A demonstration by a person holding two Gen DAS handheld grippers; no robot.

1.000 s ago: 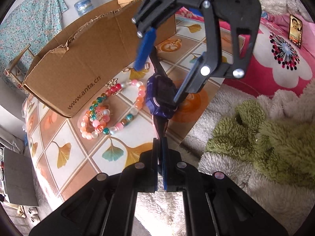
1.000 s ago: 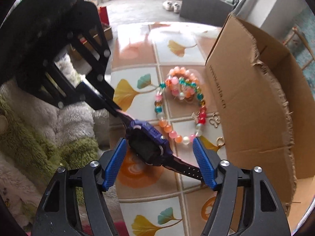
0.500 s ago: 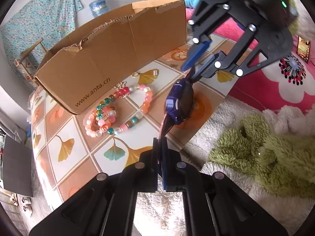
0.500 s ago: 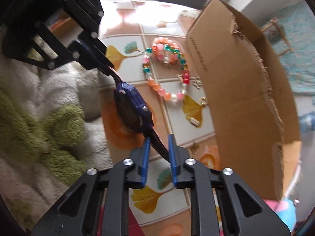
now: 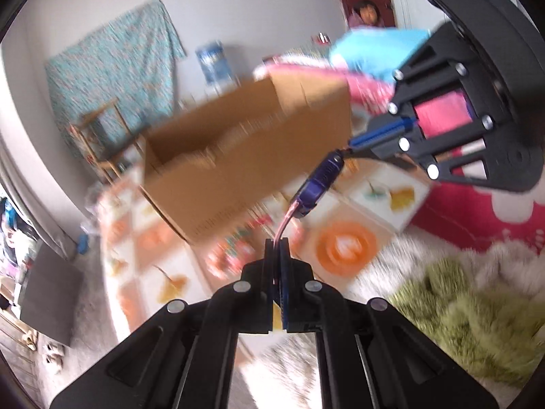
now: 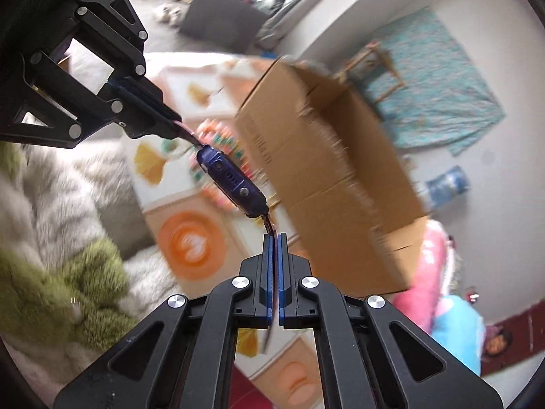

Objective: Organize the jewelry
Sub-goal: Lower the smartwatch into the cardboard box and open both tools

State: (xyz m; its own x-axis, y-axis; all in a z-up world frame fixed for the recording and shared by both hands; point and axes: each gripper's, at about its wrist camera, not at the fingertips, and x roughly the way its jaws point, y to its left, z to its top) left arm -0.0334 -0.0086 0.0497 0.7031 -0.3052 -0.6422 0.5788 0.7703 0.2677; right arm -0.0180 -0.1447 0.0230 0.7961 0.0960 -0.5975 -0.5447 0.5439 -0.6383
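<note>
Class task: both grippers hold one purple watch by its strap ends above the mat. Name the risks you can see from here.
1. The watch hangs by thin strap ends only, between the left gripper and right gripper; a strap may slip out.
2. Pulling apart could strain the straps.
3. If dropped, it could land on the beaded bracelets or miss the cardboard box.

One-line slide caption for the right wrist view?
Both grippers, right and left, clamp opposite strap ends of a purple watch lifted beside the cardboard box.
</note>
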